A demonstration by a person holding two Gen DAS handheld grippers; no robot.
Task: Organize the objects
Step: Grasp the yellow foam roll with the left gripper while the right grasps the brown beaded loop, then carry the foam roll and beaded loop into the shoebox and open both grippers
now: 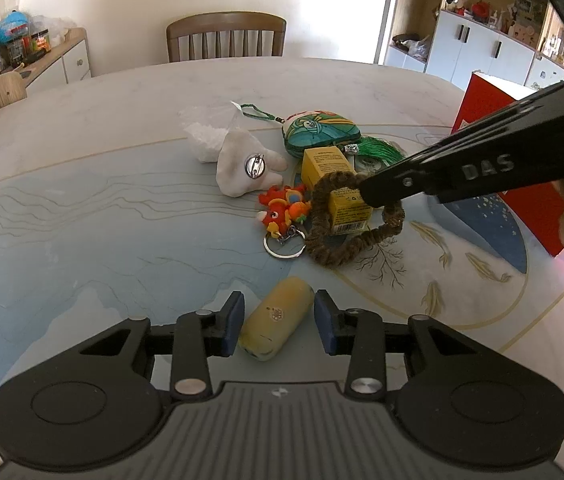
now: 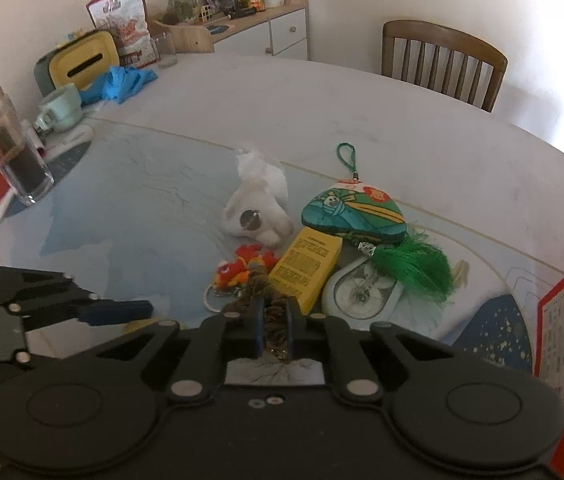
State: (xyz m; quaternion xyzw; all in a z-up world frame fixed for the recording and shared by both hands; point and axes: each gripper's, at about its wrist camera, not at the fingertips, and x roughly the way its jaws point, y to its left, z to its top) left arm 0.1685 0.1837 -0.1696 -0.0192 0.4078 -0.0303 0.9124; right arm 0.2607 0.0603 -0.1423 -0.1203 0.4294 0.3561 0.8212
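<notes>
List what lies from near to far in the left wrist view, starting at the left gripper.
left gripper → yellow capsule between its open fingers → key ring → red dragon toy → white plush → clear plastic bag → wooden chair

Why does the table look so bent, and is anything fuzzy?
Left wrist view: the fisheye lens bows the table edge; the doorway behind is washed out white. Right wrist view: same curving, dark corners, and the braided ring pinched in the right tongs looks soft.
</notes>
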